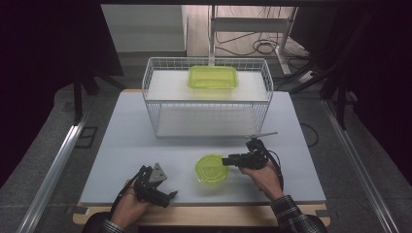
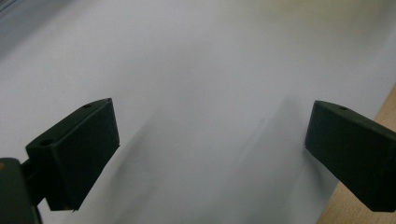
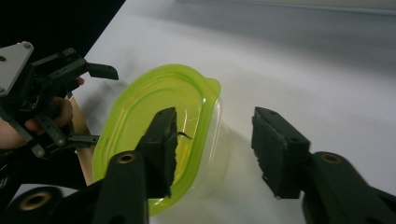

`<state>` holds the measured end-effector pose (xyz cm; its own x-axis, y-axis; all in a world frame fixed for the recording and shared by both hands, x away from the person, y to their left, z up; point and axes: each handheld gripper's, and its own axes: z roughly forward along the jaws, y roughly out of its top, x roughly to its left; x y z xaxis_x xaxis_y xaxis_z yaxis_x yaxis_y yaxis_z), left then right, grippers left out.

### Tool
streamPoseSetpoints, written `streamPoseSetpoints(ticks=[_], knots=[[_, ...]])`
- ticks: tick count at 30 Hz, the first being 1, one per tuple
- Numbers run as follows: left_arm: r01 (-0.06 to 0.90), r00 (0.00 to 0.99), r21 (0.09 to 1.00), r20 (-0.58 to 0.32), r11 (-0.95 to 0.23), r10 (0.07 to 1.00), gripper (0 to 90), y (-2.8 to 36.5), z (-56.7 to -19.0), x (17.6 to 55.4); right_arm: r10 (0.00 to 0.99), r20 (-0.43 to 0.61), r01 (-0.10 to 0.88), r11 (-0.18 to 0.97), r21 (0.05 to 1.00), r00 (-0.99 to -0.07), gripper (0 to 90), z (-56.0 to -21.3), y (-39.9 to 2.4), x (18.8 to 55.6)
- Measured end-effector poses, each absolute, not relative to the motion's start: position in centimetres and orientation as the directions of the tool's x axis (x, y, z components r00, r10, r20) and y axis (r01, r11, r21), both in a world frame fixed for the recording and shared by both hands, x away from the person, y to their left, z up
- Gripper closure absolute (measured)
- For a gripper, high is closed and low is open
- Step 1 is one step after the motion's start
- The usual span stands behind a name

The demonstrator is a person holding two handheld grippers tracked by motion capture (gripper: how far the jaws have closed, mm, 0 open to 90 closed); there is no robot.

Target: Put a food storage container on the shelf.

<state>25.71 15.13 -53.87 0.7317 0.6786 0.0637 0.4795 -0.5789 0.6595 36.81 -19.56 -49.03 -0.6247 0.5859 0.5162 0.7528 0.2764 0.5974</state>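
Note:
A round clear container with a yellow-green lid [image 1: 211, 168] [image 3: 154, 93] lies on the white table near the front edge. My right gripper [image 1: 226, 160] [image 3: 215, 116] reaches it from the right. One jaw hangs over the lid and the other stands outside the container's right wall with a gap, so its rim sits between open jaws. My left gripper [image 1: 169, 187] [image 2: 212, 112] rests low at the front left, jaws wide apart with nothing between them, over bare white surface. It also shows beyond the container in the right gripper view [image 3: 95, 105].
A white wire basket [image 1: 145, 82] stands at the back of the table, with a rectangular yellow-green lidded container [image 1: 213, 76] on its upper shelf. The white table top [image 1: 121, 145] ends in a wooden edge [image 2: 383, 116] close to my left gripper.

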Motion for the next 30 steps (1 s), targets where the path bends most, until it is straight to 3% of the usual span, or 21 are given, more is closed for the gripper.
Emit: streamPoseSetpoints(ticks=[11, 20, 30], knots=[[0.473, 0.739, 0.657, 0.067, -0.587, 0.671, 2.7, 15.0, -53.9, 25.7, 0.578, 0.564, 0.795, 0.296, 0.529, -0.59, 77.9, -49.2, -18.6, 37.3], [0.472, 0.737, 0.66, 0.068, -0.584, 0.672, 2.8, 15.1, -53.9, 25.7, 0.532, 0.648, 0.833, 0.26, 0.488, -0.545, 81.1, -49.0, -18.8, 37.3], [0.471, 0.737, 0.66, 0.069, -0.585, 0.672, 2.8, 15.0, -53.9, 25.7, 0.533, 0.644, 0.827, 0.232, 0.512, -0.549, 81.4, -47.8, -19.6, 37.3]])
